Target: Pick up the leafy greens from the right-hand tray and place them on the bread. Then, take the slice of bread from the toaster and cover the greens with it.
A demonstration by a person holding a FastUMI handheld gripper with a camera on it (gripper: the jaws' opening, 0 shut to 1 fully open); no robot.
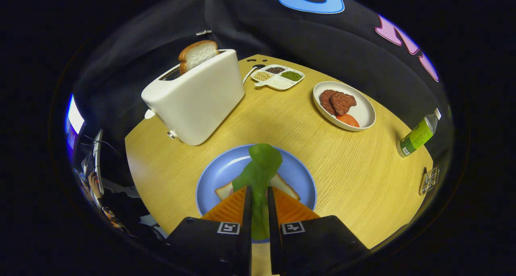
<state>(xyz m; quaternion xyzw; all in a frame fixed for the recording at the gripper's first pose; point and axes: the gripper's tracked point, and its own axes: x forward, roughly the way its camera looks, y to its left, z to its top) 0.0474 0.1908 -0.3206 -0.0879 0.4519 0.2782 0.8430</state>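
Over the wooden surface (322,155), leafy greens (260,175) are held clenched in the claw (258,195) above the bread (287,186) on the blue plate (298,175), lowering and release judged next.

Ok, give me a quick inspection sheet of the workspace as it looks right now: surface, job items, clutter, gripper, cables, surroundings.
Surface: round wooden table, no spills seen.
Job's things: leafy greens pinched between the fingers, hanging above the bread on the blue plate; that bread slice partly hidden by the fingers. Second slice stands up out of the white toaster.
Clutter: white plate with meat and tomato pieces; divided dish of beans; green bottle at the table edge; small clear item, cannot tell what.
Gripper: gripper shut on the greens.
Cables: white lead behind the toaster.
Surroundings: black cloth wall; a person's hand and a screen beyond the table.
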